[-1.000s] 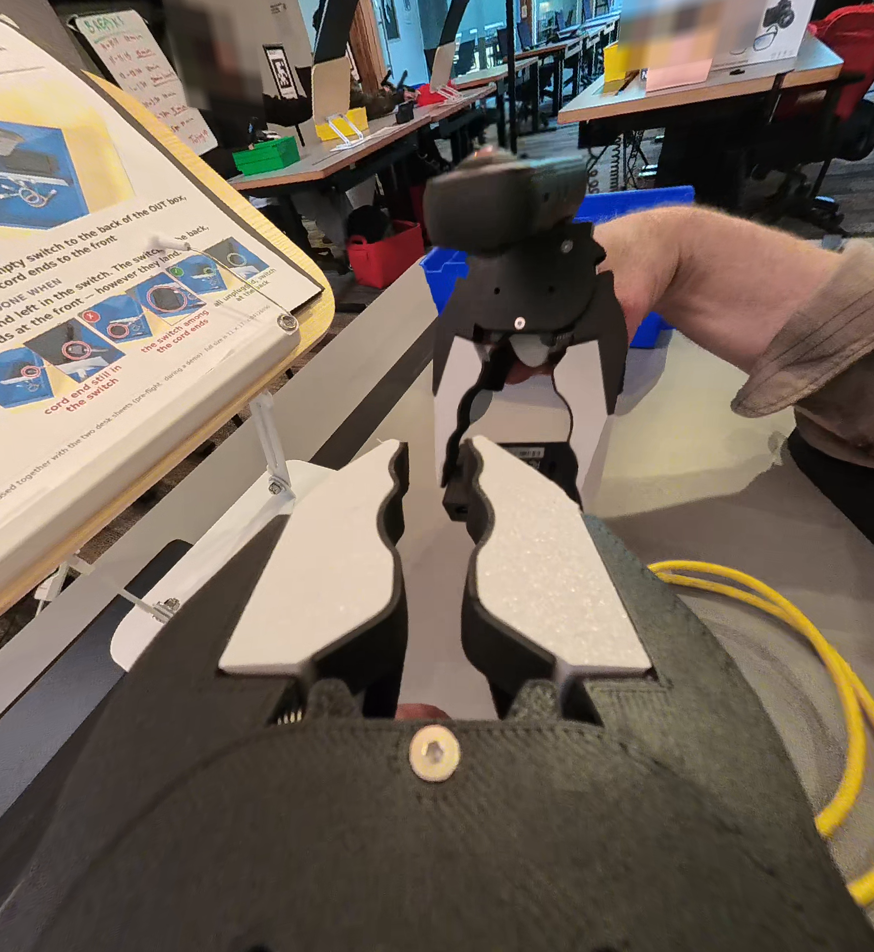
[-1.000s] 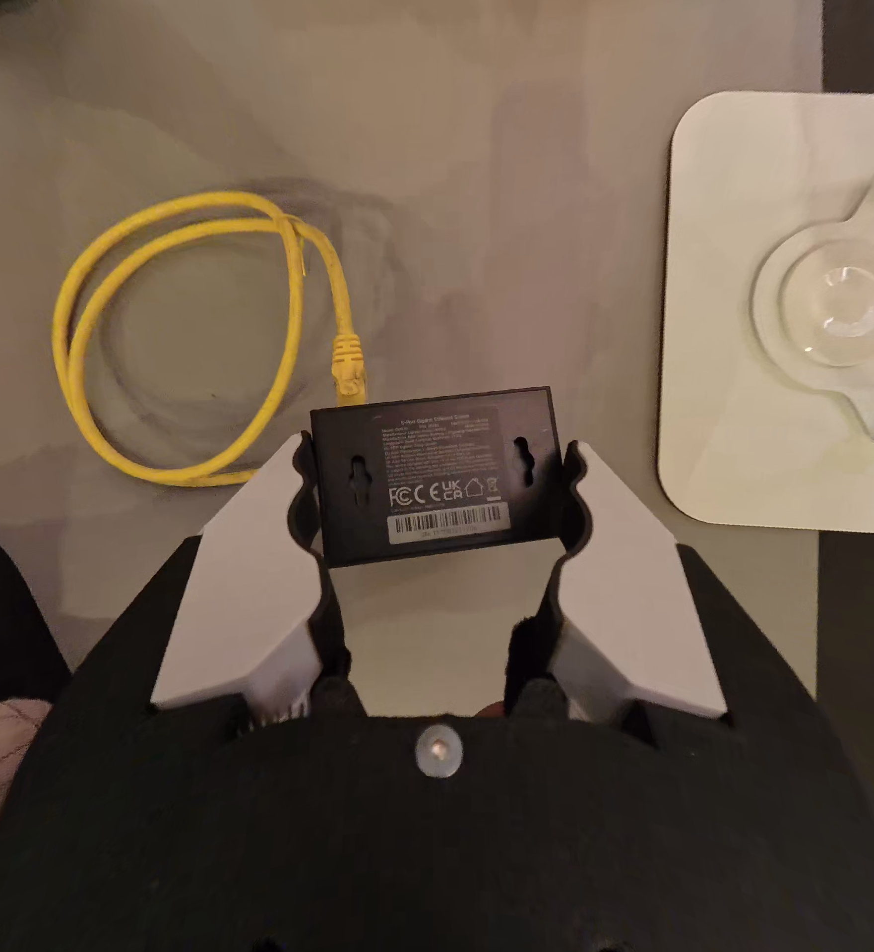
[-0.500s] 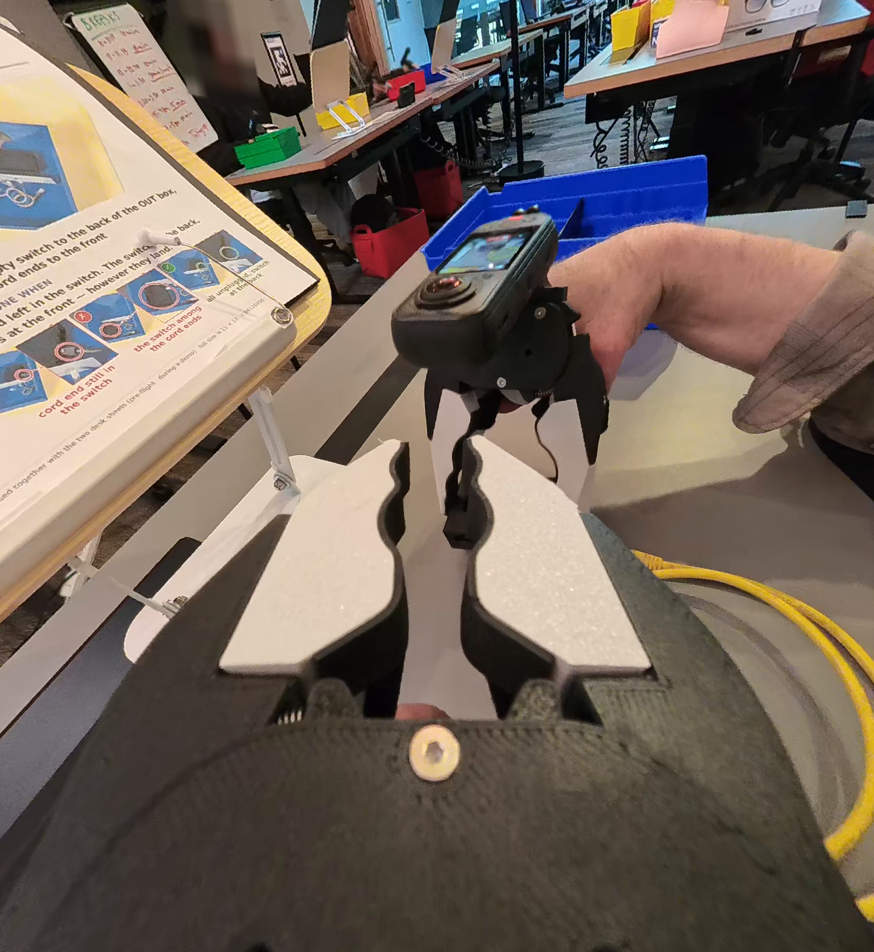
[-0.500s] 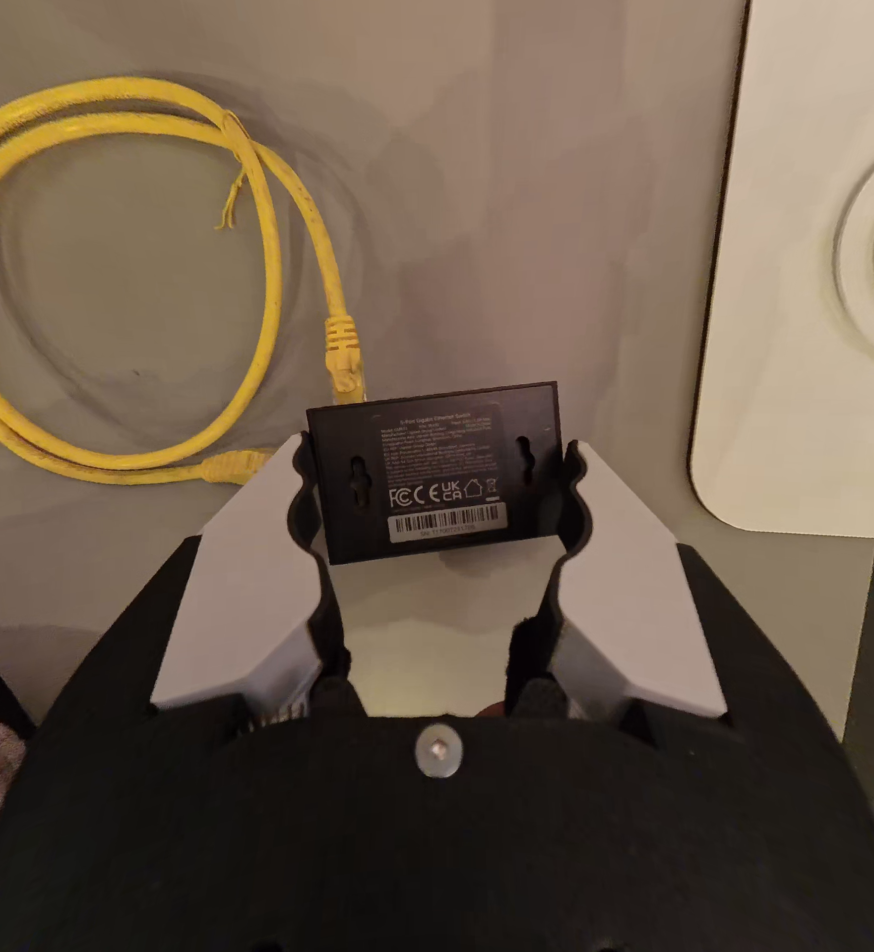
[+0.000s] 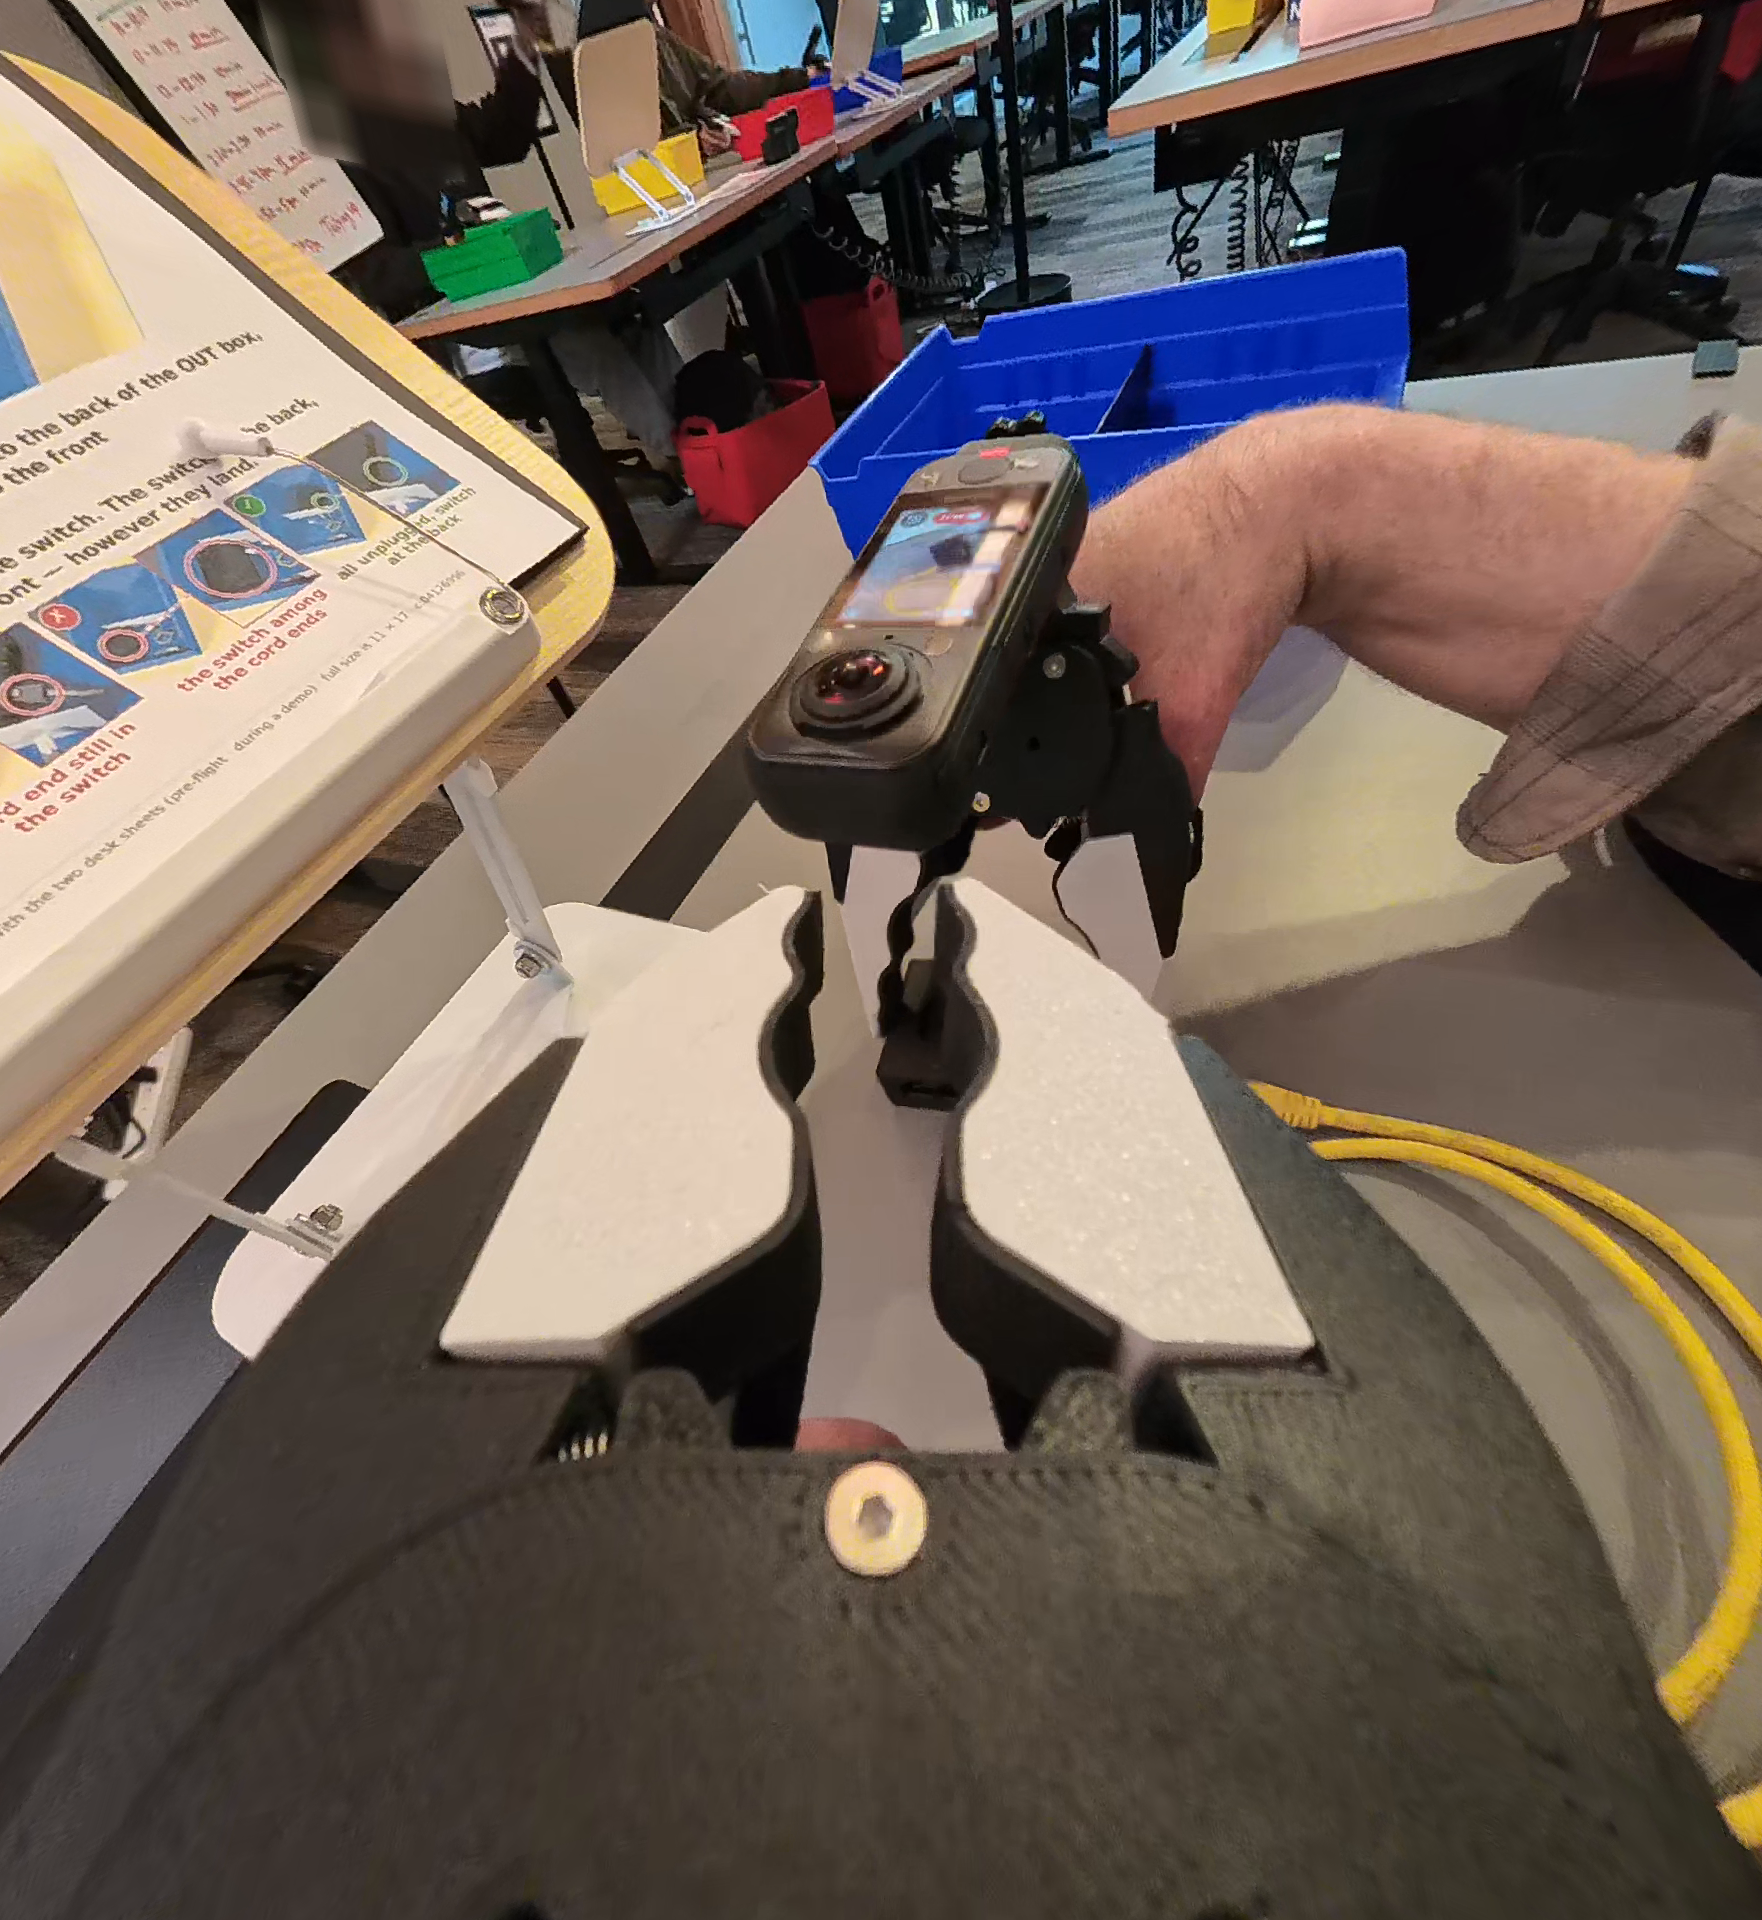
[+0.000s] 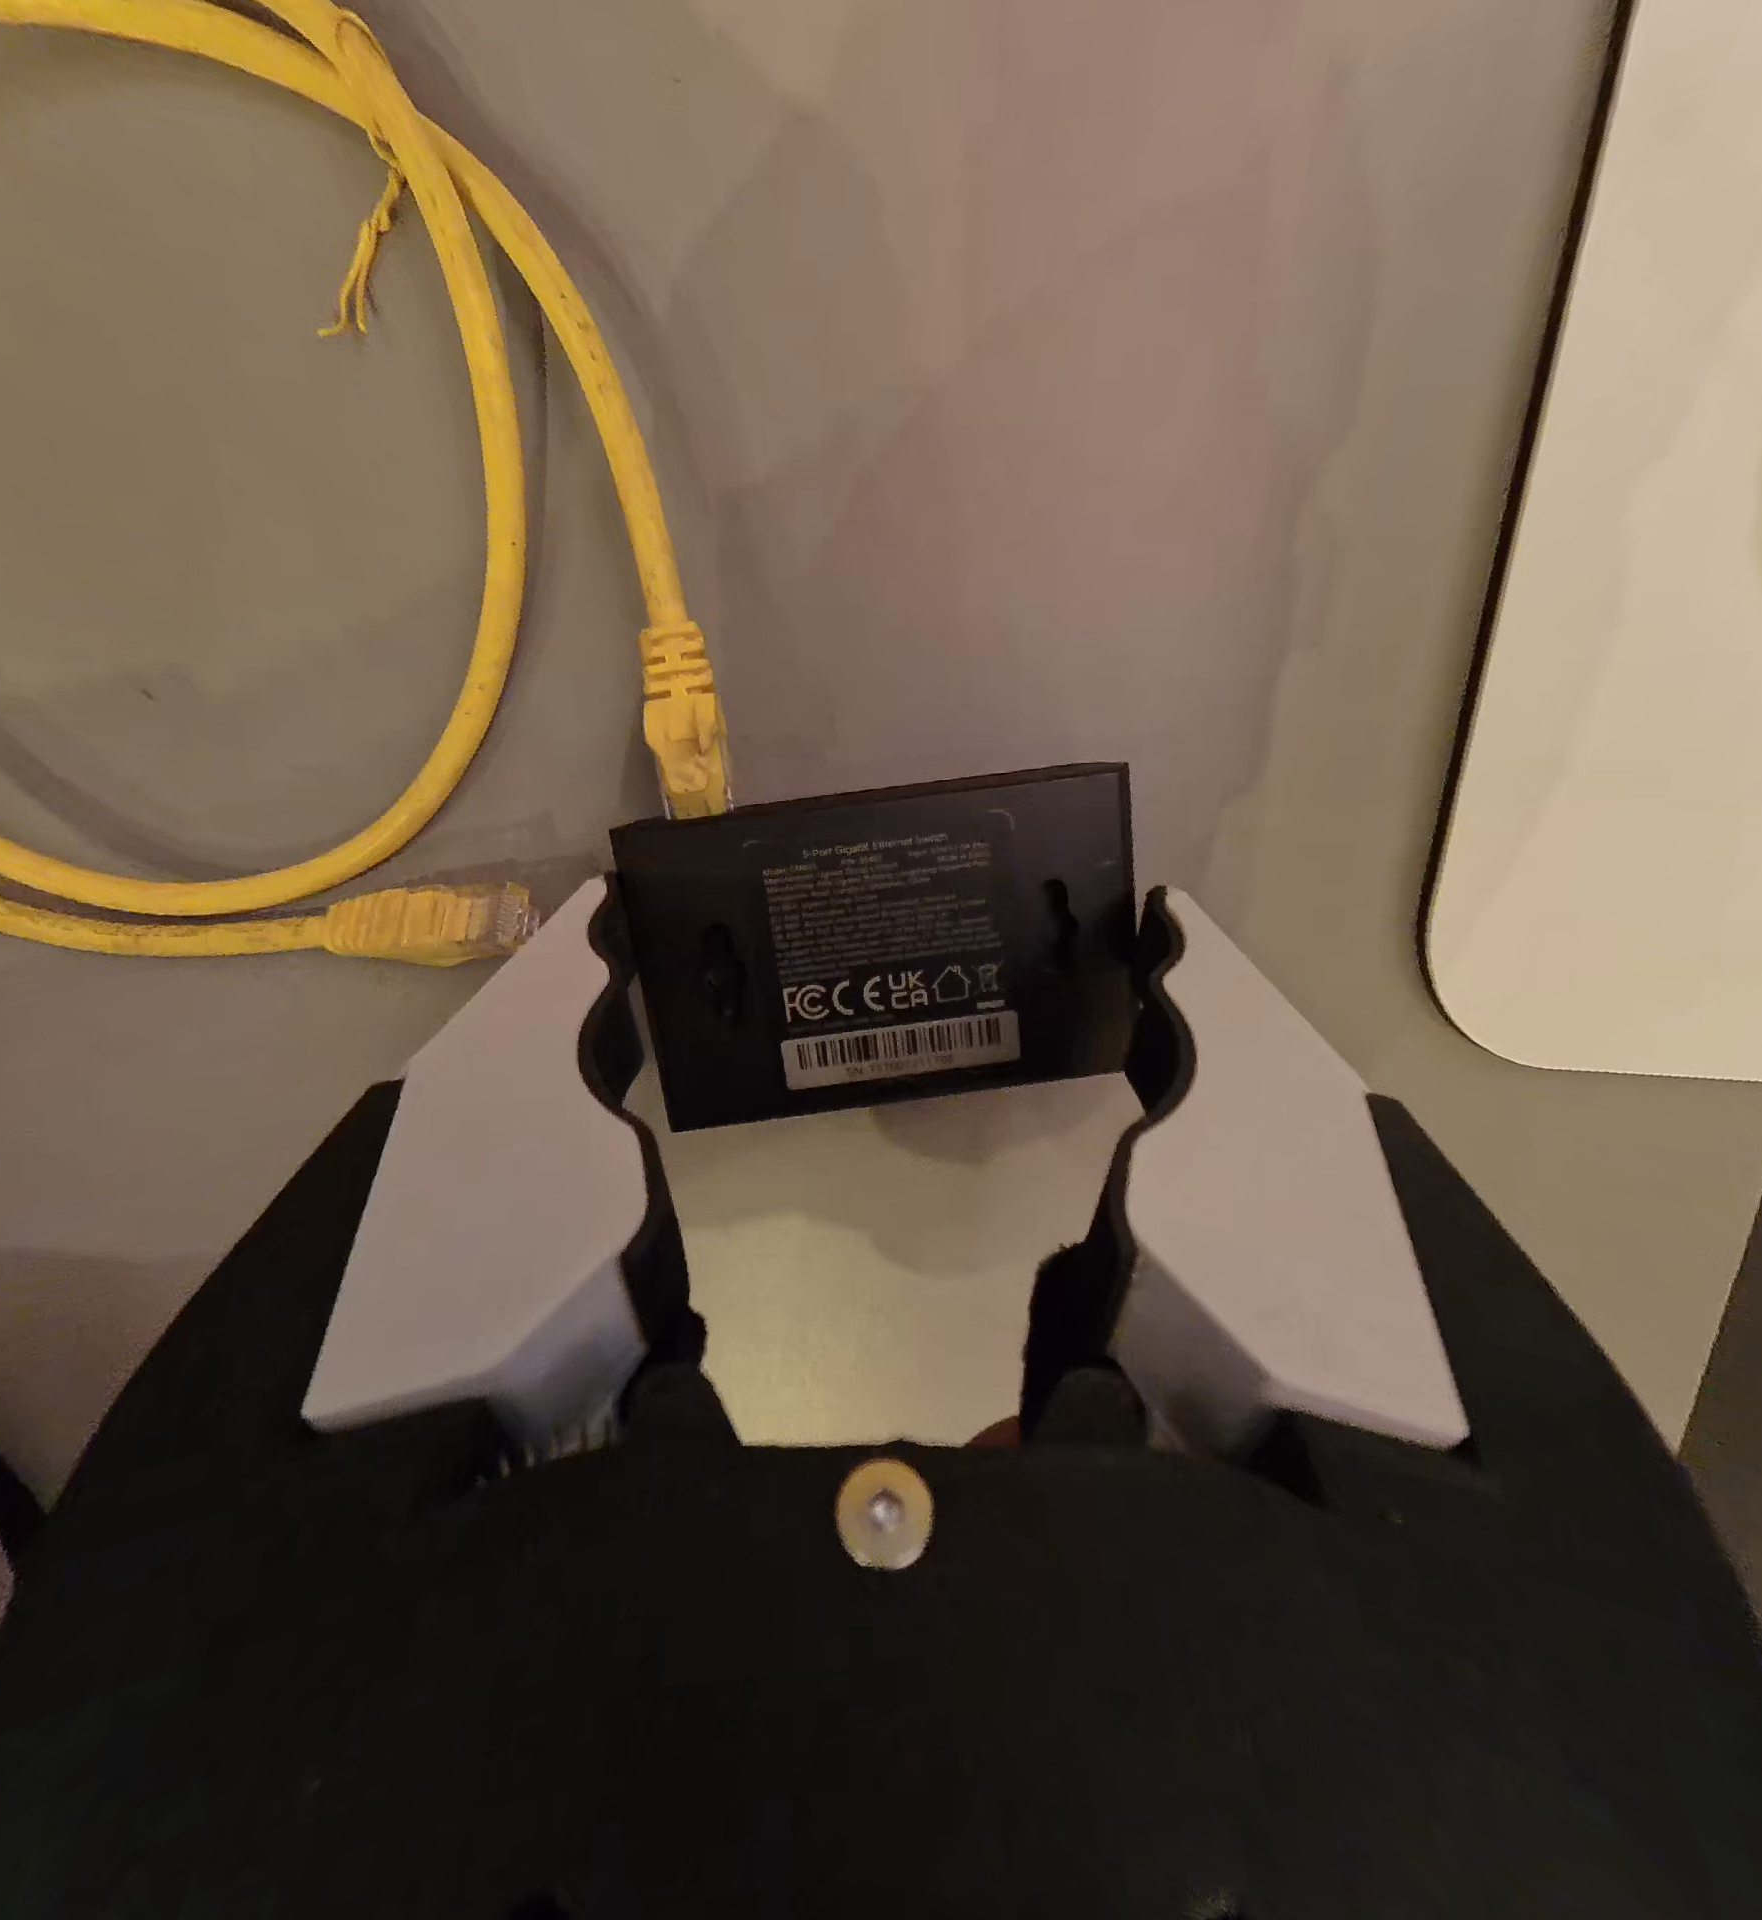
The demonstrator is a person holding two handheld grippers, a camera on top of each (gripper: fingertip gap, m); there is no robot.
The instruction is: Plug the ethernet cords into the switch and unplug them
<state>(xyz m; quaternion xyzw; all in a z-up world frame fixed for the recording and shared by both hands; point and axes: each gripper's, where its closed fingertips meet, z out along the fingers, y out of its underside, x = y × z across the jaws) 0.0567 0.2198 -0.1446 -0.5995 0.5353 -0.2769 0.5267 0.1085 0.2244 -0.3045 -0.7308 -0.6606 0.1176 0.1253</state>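
My right gripper (image 6: pixel 882 904) is shut on the black switch (image 6: pixel 872 935), gripping its two short sides with the labelled underside facing the camera. In the left wrist view the switch (image 5: pixel 921 1060) hangs edge-on just above the grey table, straight ahead of my left gripper (image 5: pixel 877 914), which is slightly open and empty. The yellow ethernet cord (image 6: pixel 503 520) lies coiled on the table to the left of the switch. One plug (image 6: pixel 685 727) ends at the switch's far left corner; I cannot tell if it is in a port. The other plug (image 6: pixel 430 925) lies free beside my right gripper's left finger.
An instruction board (image 5: pixel 233 623) on a stand with a white base plate (image 6: pixel 1635 623) stands at the table's left. A blue bin (image 5: pixel 1168 353) sits behind the person's hand (image 5: pixel 1324 582). The cord (image 5: pixel 1687 1351) curves along the right of my left gripper. My hands' fingertips stand some 15 cm from each other.
My right gripper has carried the switch down closer to the table and the cord, and has tilted forward in the left wrist view. My left gripper has hardly moved.
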